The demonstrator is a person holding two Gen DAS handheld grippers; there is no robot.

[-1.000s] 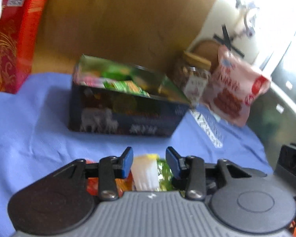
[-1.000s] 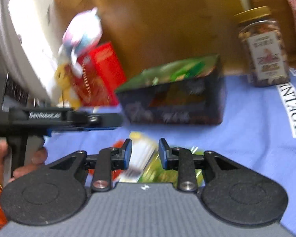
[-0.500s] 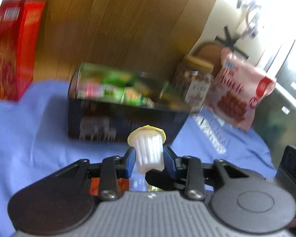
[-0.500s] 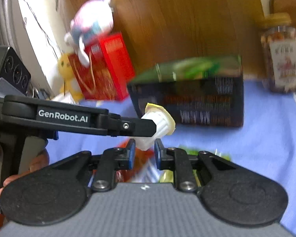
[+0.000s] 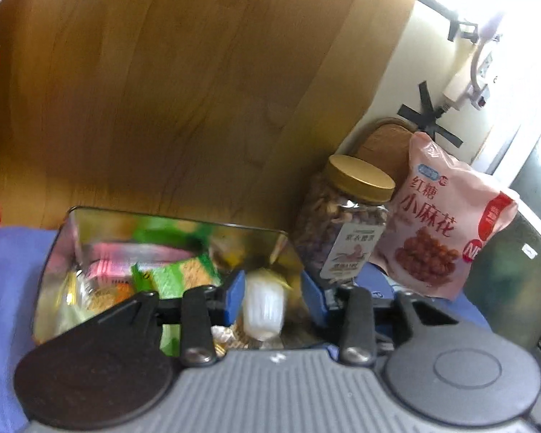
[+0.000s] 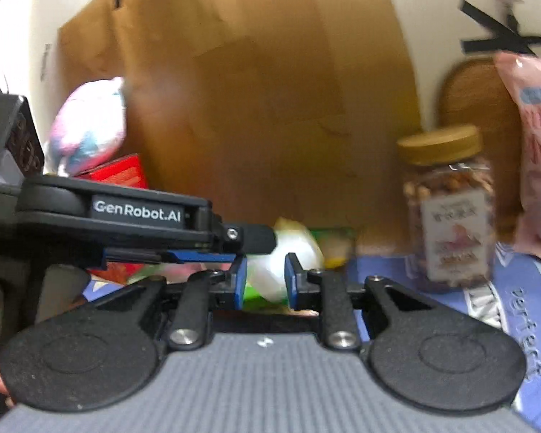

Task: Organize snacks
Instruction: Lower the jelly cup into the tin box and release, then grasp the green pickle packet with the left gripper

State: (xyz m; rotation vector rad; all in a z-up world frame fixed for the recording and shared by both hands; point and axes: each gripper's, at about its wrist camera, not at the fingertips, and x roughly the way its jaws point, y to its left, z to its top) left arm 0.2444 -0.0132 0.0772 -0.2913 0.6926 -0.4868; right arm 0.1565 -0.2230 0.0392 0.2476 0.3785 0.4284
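My left gripper [image 5: 273, 299] is open above the open metal tin [image 5: 169, 227], which holds several wrapped snacks. A white ridged snack cup [image 5: 264, 306] is between its spread blue fingers, blurred, not touching either pad, over the tin's right part. In the right wrist view the same white cup [image 6: 288, 249] shows beyond the tip of the left gripper [image 6: 249, 240]. My right gripper [image 6: 266, 281] is open with nothing between its pads, just in front of the tin.
A nut jar with a gold lid [image 5: 346, 223] and a pink snack bag [image 5: 443, 223] stand right of the tin. A red box [image 6: 122, 176] and a plush toy [image 6: 90, 126] are at the left. A wooden board stands behind. Blue cloth [image 6: 515, 288] covers the table.
My left gripper picked up the white cup from the cloth, carried it forward over the tin and opened its fingers around it. My right gripper moved closer to the tin.
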